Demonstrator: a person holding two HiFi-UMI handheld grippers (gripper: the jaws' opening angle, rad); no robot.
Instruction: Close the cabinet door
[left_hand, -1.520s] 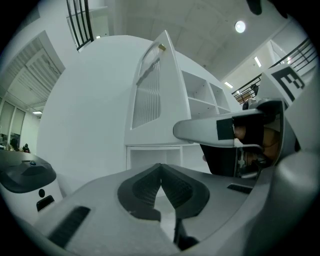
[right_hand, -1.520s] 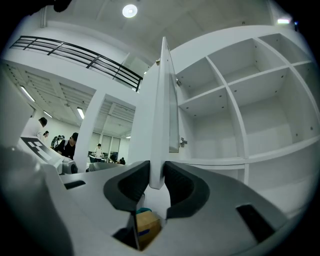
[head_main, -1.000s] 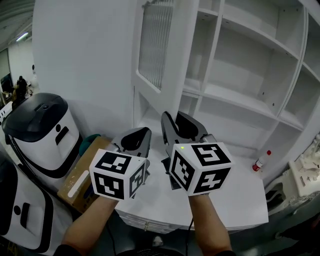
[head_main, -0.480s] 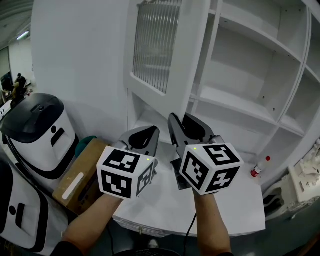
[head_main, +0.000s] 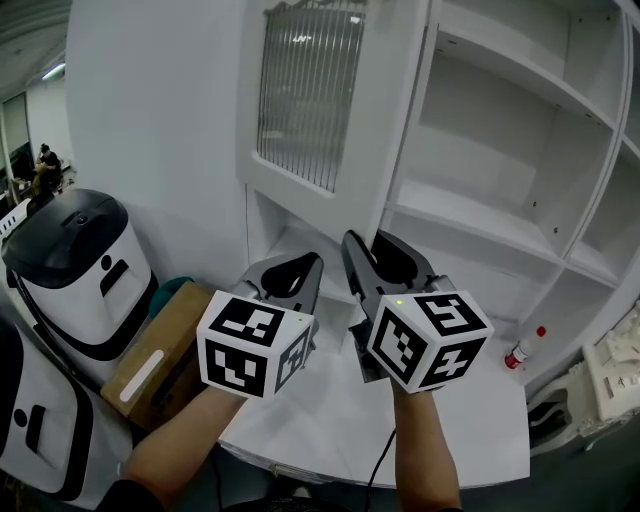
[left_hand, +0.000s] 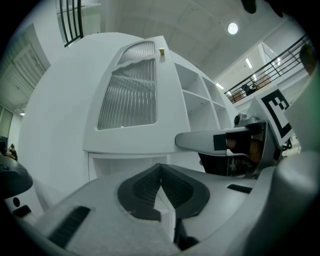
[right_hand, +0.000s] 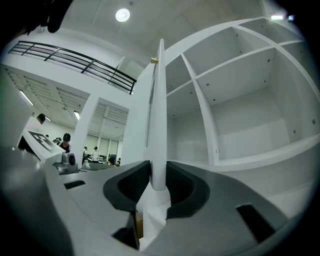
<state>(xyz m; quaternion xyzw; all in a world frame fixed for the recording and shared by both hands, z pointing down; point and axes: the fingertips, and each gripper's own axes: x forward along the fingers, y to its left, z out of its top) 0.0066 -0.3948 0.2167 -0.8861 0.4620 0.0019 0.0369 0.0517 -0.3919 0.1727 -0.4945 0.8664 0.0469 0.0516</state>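
Note:
The white cabinet door (head_main: 310, 100) with a ribbed glass pane hangs ajar in front of the open shelves (head_main: 480, 220). My right gripper (head_main: 365, 245) has the door's lower edge (right_hand: 159, 125) between its jaws. Those jaws are opening, though the pads (right_hand: 176, 182) still lie against the edge with no gap showing. Close to its left, my left gripper (head_main: 300, 265) is shut on nothing and points level at the door's face (left_hand: 130, 100). The left gripper view also shows the right gripper (left_hand: 220, 142) at the door's corner.
A white counter (head_main: 340, 420) runs below the cabinet, with a red-capped bottle (head_main: 522, 348) at its right end. At the left stand a white machine with a black top (head_main: 75, 250) and a cardboard box (head_main: 160, 350). People stand far off in the hall.
The door has swung and shows more of its glass face. Both grippers have shifted a little right and up in the head view along with it.

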